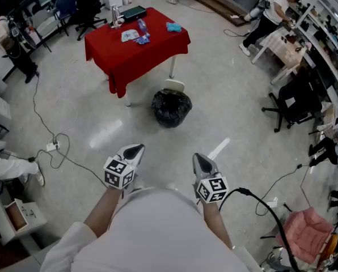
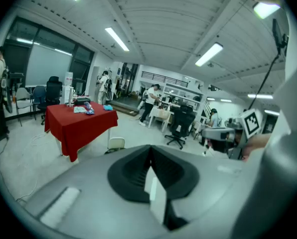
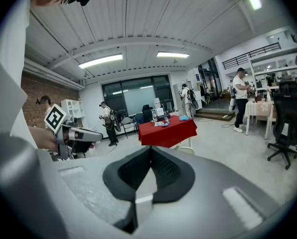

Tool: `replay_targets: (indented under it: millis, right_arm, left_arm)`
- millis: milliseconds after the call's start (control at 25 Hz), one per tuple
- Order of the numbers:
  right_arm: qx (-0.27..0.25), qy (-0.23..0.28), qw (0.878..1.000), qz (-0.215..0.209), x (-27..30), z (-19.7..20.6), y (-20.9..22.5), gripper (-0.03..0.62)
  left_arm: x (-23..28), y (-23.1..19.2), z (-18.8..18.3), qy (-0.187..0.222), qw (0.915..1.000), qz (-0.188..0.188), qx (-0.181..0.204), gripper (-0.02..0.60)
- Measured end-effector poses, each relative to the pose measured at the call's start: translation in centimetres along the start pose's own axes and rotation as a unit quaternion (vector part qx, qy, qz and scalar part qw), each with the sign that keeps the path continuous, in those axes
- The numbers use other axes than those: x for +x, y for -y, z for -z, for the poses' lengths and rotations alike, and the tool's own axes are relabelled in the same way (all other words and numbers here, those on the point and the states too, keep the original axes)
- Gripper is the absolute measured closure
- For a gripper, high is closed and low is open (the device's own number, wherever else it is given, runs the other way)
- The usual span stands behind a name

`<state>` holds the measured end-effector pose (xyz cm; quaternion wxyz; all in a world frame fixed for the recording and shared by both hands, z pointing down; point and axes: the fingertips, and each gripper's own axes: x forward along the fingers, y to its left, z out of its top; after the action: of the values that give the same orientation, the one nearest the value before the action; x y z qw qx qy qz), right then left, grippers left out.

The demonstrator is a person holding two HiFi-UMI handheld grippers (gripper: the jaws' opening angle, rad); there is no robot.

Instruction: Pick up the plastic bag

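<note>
Open floor [image 1: 214, 112] lies in front of the black plastic bag [image 1: 171, 107]. The red table [image 1: 129, 55] and a white seat [image 1: 173, 85] crowd it from behind. A power strip [image 1: 51, 147] with cables lies off to the left.

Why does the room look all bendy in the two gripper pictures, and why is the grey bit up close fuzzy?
Left gripper view: the wide lens curves the ceiling lights; the left gripper sits too close to be sharp. Right gripper view: same bending, right gripper fuzzy, red table clearer. Head view: straighter, with glare on the floor.
</note>
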<state>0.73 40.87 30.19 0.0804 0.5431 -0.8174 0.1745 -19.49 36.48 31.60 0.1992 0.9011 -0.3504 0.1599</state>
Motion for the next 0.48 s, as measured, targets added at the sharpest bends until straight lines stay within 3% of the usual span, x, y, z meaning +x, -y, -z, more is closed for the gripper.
replay_targets:
  millis: [480]
  right_arm:
    - [0.002,-0.003,1.0,-0.005,0.13,0.04,0.52,0.592]
  left_arm:
    - [0.5,0.23,0.53,-0.008,0.9999,-0.004,-0.006,0.578]
